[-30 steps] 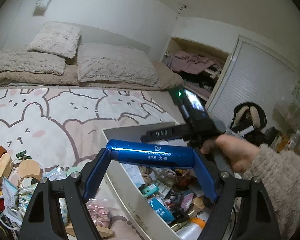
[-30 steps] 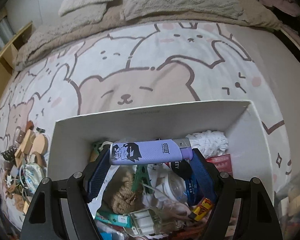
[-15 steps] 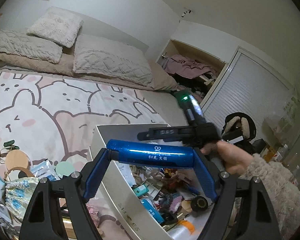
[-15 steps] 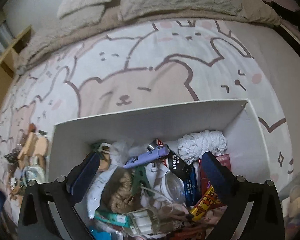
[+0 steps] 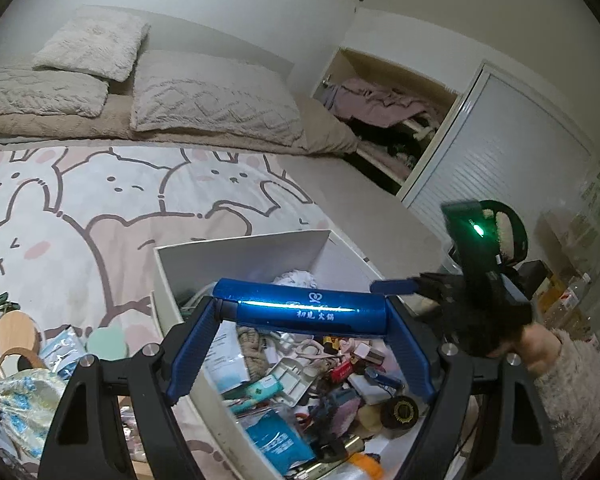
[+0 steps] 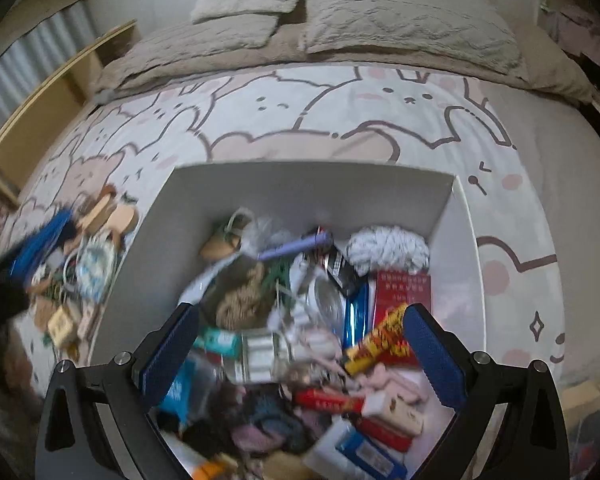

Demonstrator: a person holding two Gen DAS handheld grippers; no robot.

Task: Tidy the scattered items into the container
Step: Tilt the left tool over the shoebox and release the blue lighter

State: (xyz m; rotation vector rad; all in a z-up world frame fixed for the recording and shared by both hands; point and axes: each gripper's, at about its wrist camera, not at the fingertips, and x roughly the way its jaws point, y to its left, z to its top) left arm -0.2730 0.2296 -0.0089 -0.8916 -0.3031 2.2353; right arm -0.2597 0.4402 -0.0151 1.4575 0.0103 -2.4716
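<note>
A white open box (image 5: 244, 256) sits on the cartoon-animal bedspread, packed with several small items. My left gripper (image 5: 302, 309) is shut on a shiny blue tube (image 5: 284, 307), held crosswise over the box's near-left wall. My right gripper (image 6: 302, 314) hangs open above the box (image 6: 308, 188) with nothing between its fingers. A purple lighter (image 6: 292, 246) lies loose among the items inside. In the left wrist view, one blue finger (image 5: 392, 286) of the right gripper shows at the right, with a hand in a fuzzy sleeve (image 5: 572, 384) behind it.
Scattered items (image 5: 24, 360) lie on the bedspread left of the box: wooden discs, wrapped packets, a mint sponge. They are blurred in the right wrist view (image 6: 88, 256). Pillows (image 5: 216, 104) line the bed's far end. An open closet (image 5: 384, 120) stands to the right.
The right gripper opened and the purple lighter dropped from it into the box; the gripper then drew back. The left gripper carried the blue tube rightward over the box.
</note>
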